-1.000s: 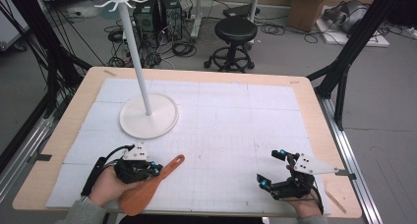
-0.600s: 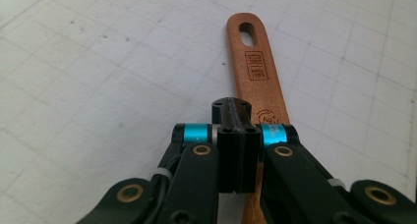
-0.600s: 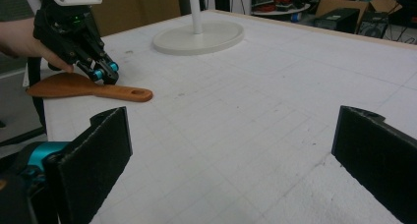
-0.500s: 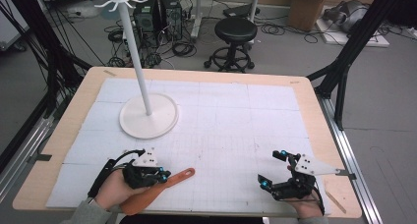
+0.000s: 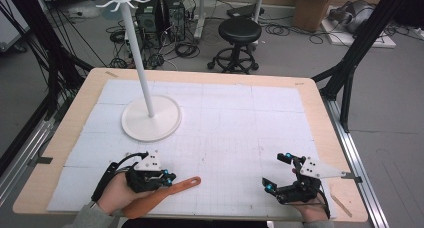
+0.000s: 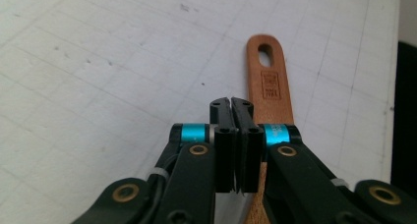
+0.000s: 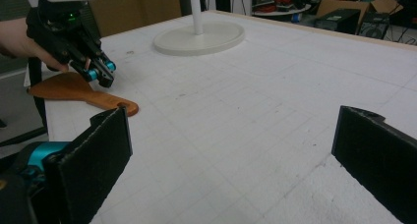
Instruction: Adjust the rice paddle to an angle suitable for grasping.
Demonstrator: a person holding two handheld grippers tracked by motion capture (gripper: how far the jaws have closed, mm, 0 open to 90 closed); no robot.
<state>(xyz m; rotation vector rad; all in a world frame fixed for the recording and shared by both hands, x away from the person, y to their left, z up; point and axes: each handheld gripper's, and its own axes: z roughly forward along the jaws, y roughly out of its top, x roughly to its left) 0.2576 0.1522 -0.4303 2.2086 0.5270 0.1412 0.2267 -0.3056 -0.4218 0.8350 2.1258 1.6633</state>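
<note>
Lying flat on the white mat (image 5: 240,118), well apart from the stand (image 5: 165,123) and on the person's side of it, close to the table's near edge: a wooden spatula (image 5: 160,193), directly under the left gripper (image 5: 170,177). Seen along that gripper's own jaws, all but clenched, pad against pad with only a hairline slit just eased between them and nothing visible in that slit; spatula (image 6: 268,81) passing beneath the tips rather than between them, flat face up, so judged resting on the mat and not pinched. Long axis slanted across the near edge, crosswise to the line from the stand to the person: broad blade at the end farther from the stand, tucked under the left hand, and the slim handle with its hanging hole at the end slightly nearer the stand, aimed toward the right gripper (image 5: 276,170). Nearer by far to the left hand, which sits right over it; well apart from the right gripper, which rests released with its jaws spread wide (image 7: 231,150) and nothing in between. From that side, handle tip (image 7: 83,94) showing just below the left gripper's (image 7: 101,69) tips, stand beyond.
</note>
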